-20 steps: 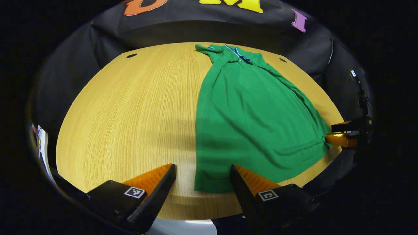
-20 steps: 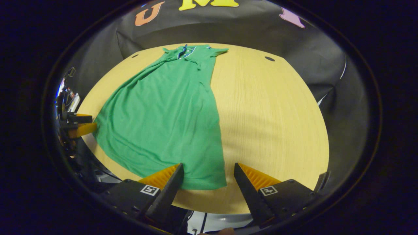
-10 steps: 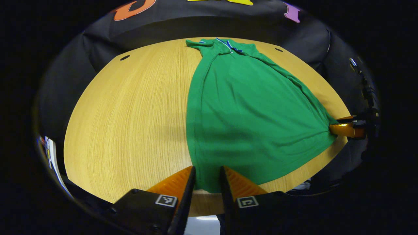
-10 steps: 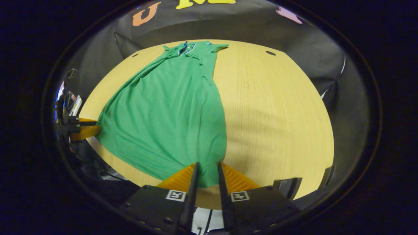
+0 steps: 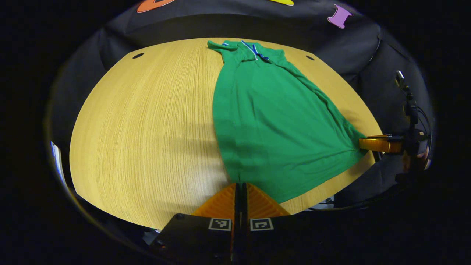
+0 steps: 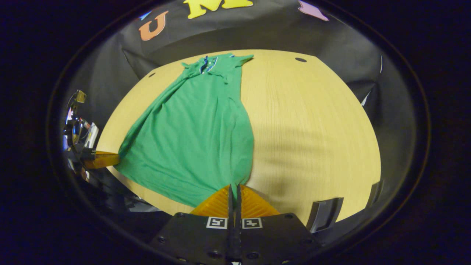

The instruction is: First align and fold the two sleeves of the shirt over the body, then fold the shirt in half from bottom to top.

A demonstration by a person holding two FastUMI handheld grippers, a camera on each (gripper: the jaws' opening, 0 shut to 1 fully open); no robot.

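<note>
Green shirt spread flat on the wooden table, collar toward the top of the frame, hem toward the bottom, sleeves seemingly already tucked over the body. Left tool clenched on the hem corner at lower centre of the left gripper view, cloth pinched between both fingers. Right tool likewise clamped on the opposite hem corner at lower centre of the right gripper view. Hem drawn taut between the two, with creases fanning toward each pinch.

Likely trouble from here: thin bite at each corner, so a slip out of one tool on lifting, leaving the hem sagging and the fold skewed. Uneven lift of the two corners, giving a crooked crease and a hem short of the collar on one side. Drag on the taut cloth, pulling the tucked sleeves loose or shifting the whole shirt across the table. Too little height on the carry, bunching the body instead of rolling it over.

Left gripper view: right tool side-on at the right edge, gripping its corner, plus the open table on the left of the frame. Right gripper view: left tool at the left edge on its corner, and bare table on the right of the frame.
</note>
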